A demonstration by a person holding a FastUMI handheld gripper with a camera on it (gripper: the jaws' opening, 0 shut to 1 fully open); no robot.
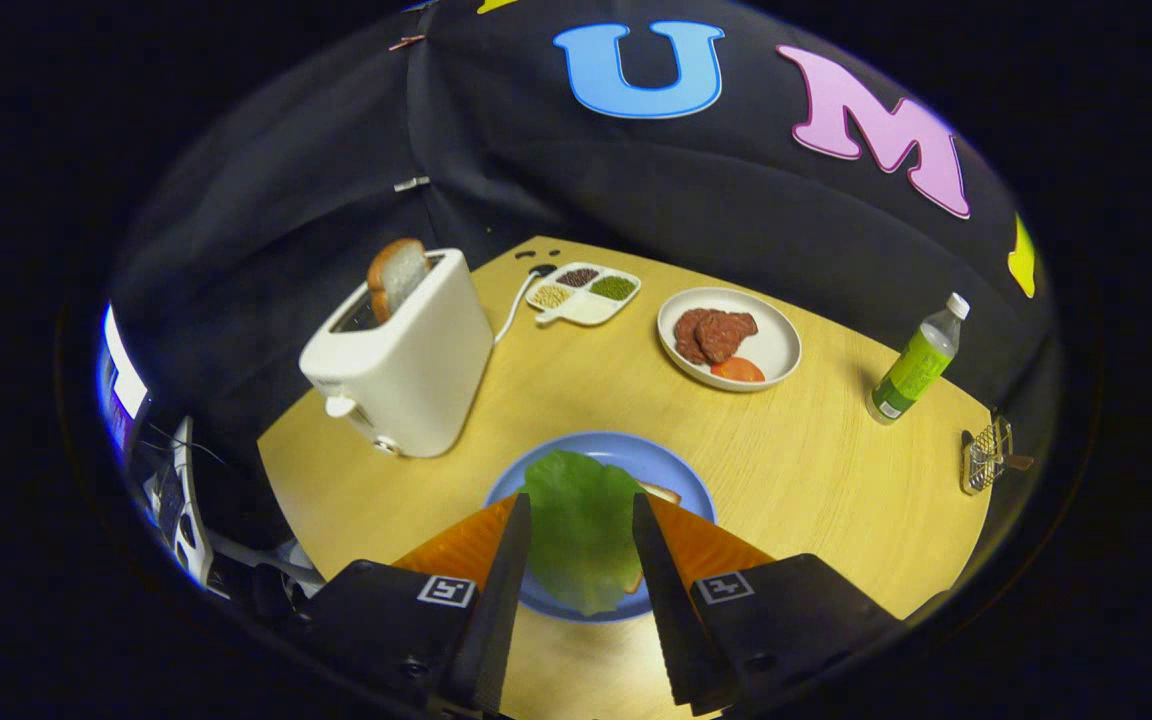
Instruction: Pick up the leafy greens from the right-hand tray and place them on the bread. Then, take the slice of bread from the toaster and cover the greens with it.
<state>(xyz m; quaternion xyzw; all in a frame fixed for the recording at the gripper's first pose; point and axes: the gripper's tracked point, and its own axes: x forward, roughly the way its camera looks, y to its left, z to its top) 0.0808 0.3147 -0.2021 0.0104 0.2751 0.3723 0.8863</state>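
Note:
A green lettuce leaf (576, 530) lies on a slice of bread (663, 492), of which only a corner peeks out, on a blue plate (626, 455). My gripper (581, 500) hovers over the plate, open, with its two fingers standing on either side of the leaf. I cannot tell whether they touch it. Beyond and to the left stands a white toaster (406, 360) with a slice of bread (396, 275) sticking up out of its slot.
A white plate (776, 345) with pieces of meat and a tomato slice sits beyond the blue plate to the right. A divided dish of seeds (586, 290) is at the back, with a green bottle (916, 365) and a small wire rack (986, 455) at the table's right edge.

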